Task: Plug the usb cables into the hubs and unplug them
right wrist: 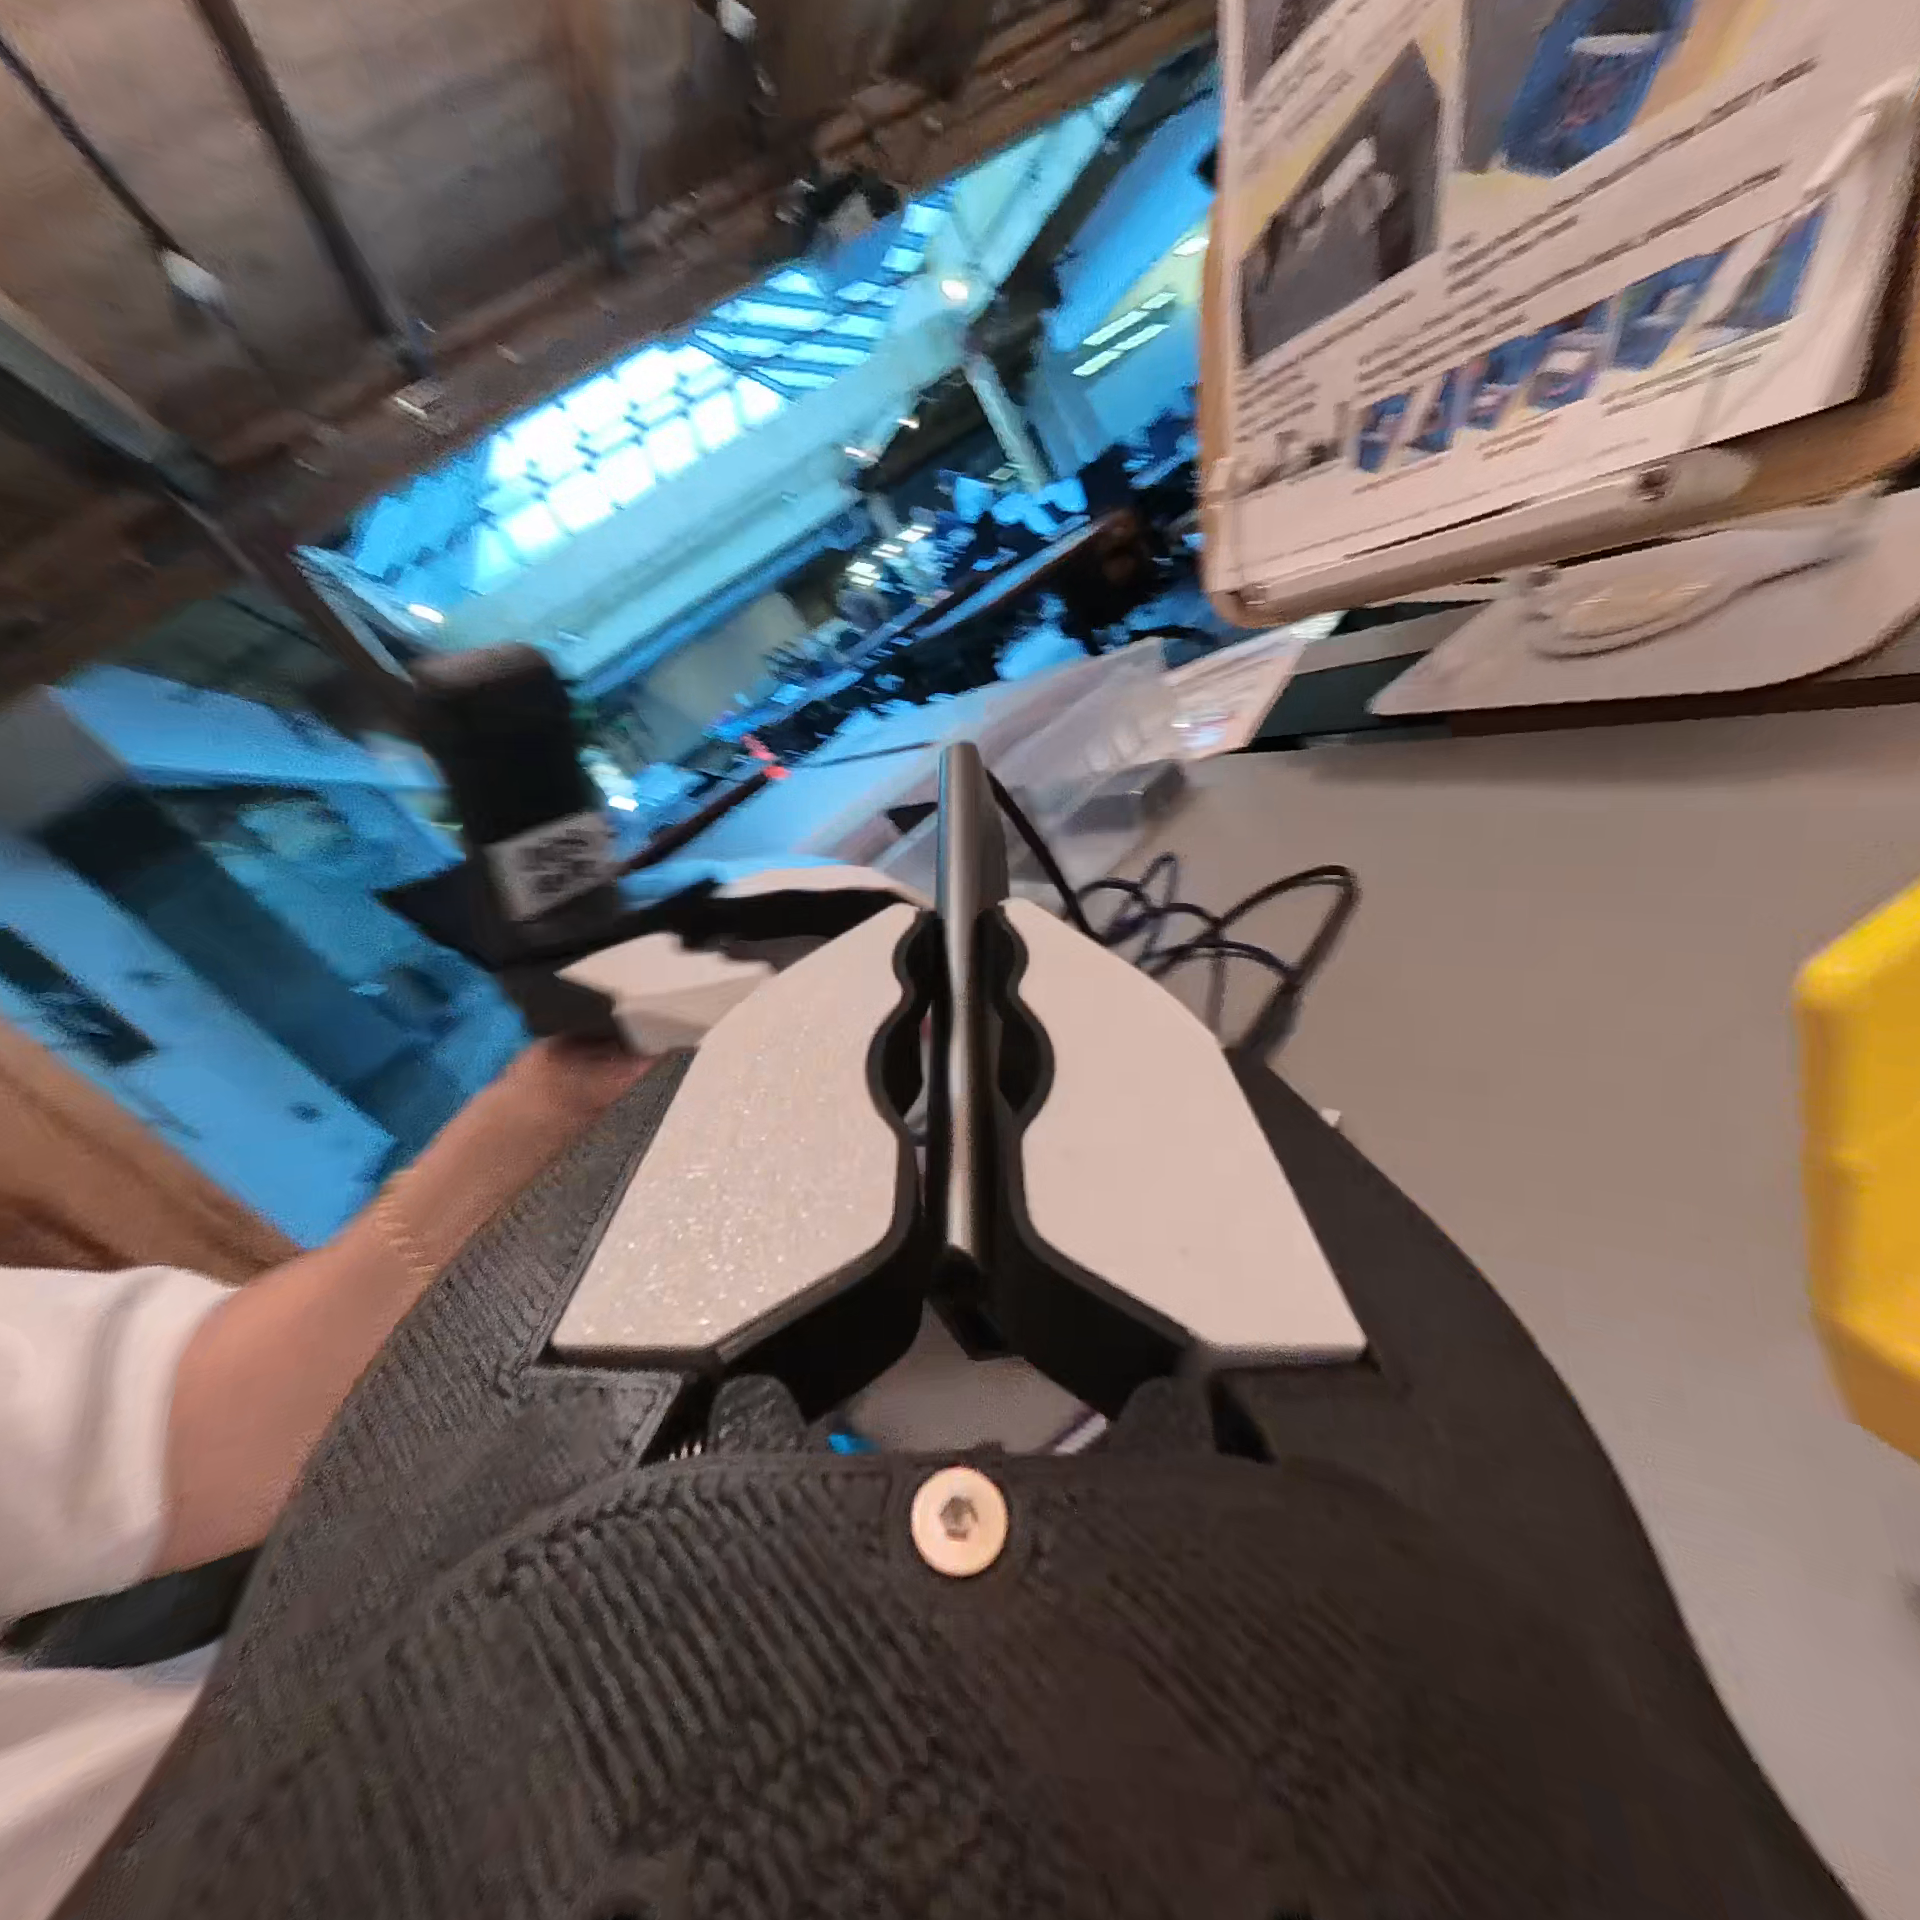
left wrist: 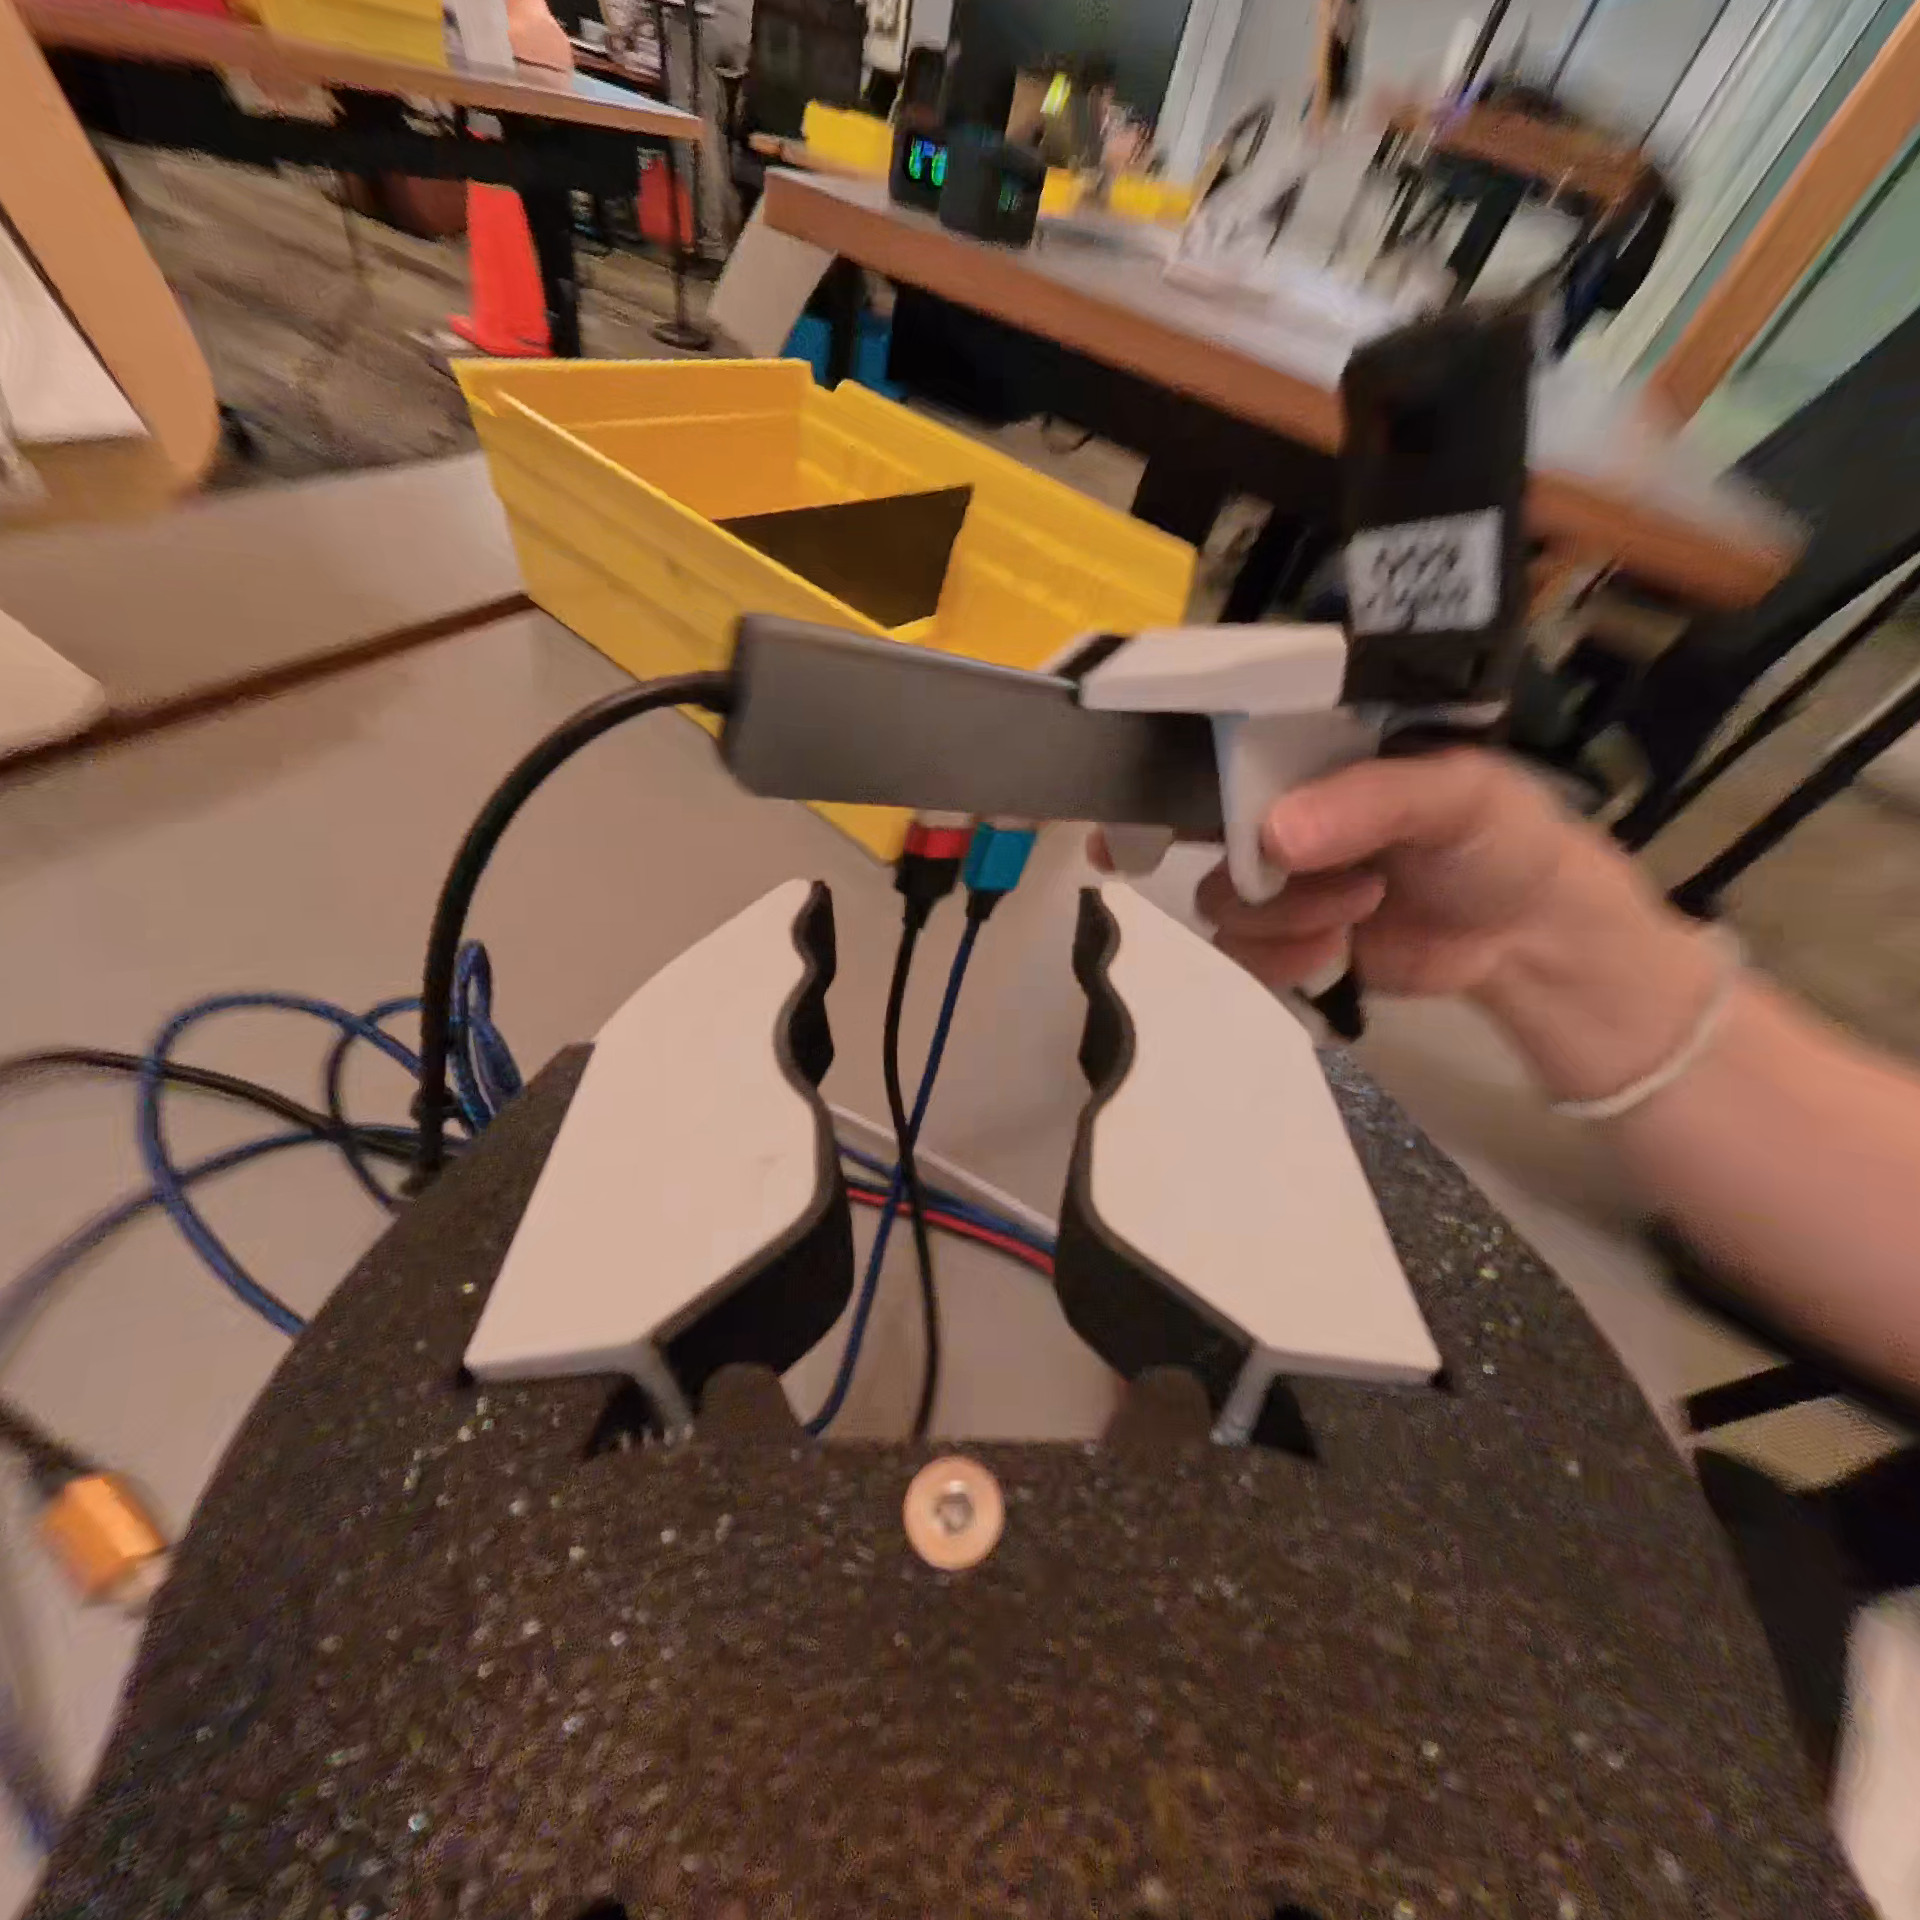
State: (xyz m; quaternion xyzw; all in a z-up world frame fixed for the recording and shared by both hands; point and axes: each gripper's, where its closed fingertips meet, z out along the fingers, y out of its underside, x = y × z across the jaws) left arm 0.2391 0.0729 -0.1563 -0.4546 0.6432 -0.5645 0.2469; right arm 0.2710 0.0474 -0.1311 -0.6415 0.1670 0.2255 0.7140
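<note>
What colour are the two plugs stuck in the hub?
One plug is red, the other blue; left wrist view.

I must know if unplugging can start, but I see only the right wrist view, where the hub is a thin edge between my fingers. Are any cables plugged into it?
Observer: Yes. The left wrist view shows a red plug and a blue plug side by side in the lower edge of the hub.
Operator: Is the left gripper holding one of them?
Observer: No. The left gripper is open, just below the plugs, and their two cables hang between its fingers.
Operator: Where does the hub's own cable go?
Observer: The thick black cable leaves the end of the hub opposite your fingers and curves down to the table.
</note>
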